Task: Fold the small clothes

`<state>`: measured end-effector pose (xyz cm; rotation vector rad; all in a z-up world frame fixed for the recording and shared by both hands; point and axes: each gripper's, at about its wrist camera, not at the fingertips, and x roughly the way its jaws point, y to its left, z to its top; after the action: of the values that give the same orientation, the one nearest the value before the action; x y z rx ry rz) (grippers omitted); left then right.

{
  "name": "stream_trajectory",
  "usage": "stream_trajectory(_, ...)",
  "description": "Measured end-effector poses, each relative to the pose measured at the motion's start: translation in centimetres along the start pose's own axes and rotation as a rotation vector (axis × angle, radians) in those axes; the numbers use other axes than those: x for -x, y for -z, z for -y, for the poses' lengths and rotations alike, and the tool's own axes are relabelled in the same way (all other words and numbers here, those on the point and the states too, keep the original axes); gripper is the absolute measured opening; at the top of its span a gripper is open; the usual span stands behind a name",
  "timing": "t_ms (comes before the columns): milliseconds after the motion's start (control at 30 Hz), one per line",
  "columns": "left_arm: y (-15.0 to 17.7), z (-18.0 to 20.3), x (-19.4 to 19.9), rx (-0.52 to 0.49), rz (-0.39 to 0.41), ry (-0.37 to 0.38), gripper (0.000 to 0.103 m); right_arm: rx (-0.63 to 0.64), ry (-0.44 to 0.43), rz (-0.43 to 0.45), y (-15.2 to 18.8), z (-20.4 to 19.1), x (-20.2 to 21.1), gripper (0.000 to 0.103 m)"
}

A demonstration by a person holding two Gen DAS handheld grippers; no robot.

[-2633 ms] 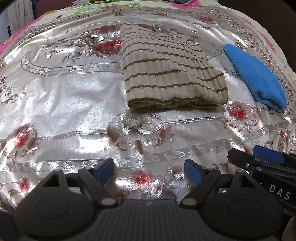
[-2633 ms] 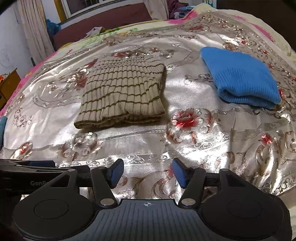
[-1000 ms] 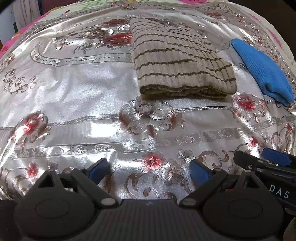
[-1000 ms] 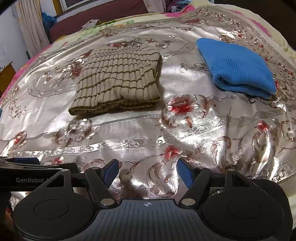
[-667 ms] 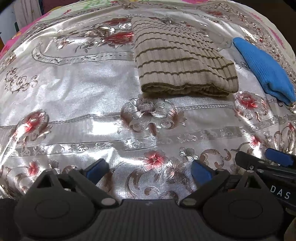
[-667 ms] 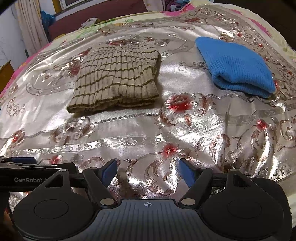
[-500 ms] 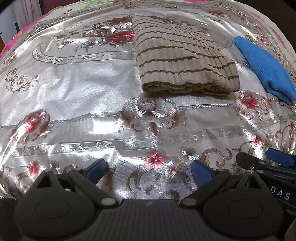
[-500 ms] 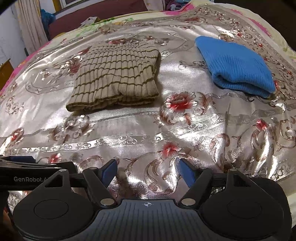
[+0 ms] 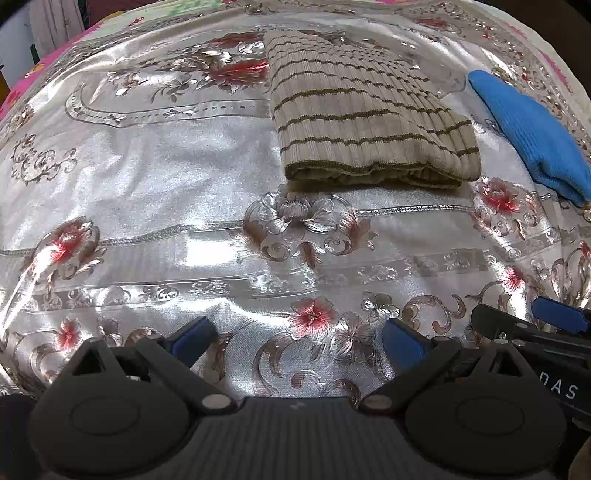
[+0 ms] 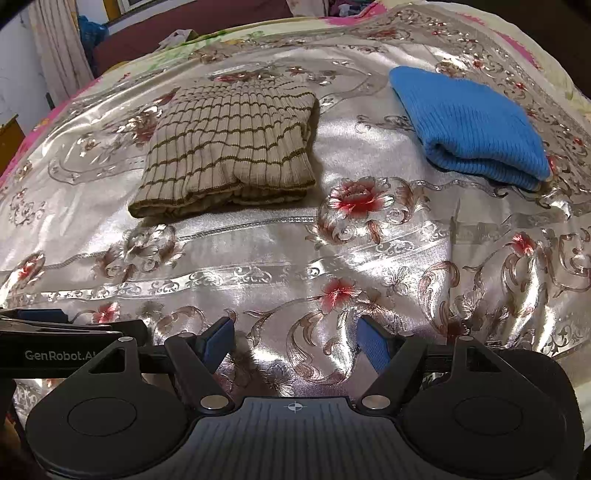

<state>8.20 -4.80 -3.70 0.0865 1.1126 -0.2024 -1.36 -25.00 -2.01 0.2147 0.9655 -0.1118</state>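
Note:
A folded beige garment with thin brown stripes lies on the shiny floral bed cover. To its right rests a folded blue knit garment. My left gripper hovers open over bare cover near the front edge, well short of the striped garment, nothing between its blue pads. My right gripper is likewise open and empty, close beside the left one. In the left wrist view the right gripper's fingers show at the right edge; the left gripper's body shows at the left of the right wrist view.
The silver cover with red flowers spreads across the whole bed, slightly wrinkled at the right. A curtain and a dark headboard stand behind the bed. Loose cloth lies at the far end.
Since 2.6 seconds ago both grippers drew back toward the near edge and their jaws widened a little. Over the last second nothing has visibly moved.

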Motion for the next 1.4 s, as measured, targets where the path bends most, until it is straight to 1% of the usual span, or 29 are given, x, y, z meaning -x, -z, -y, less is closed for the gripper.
stream_trajectory(900, -0.21, 0.19, 0.03, -0.010, -0.026, -0.015, 0.103, -0.010, 0.002, -0.009, 0.03, 0.16, 0.09, 0.075)
stream_trajectory(1400, -0.15, 0.34, 0.27, -0.012, -0.019, -0.022, 0.103, -0.013, -0.001, -0.007, 0.14, 0.15, 0.36, 0.075)
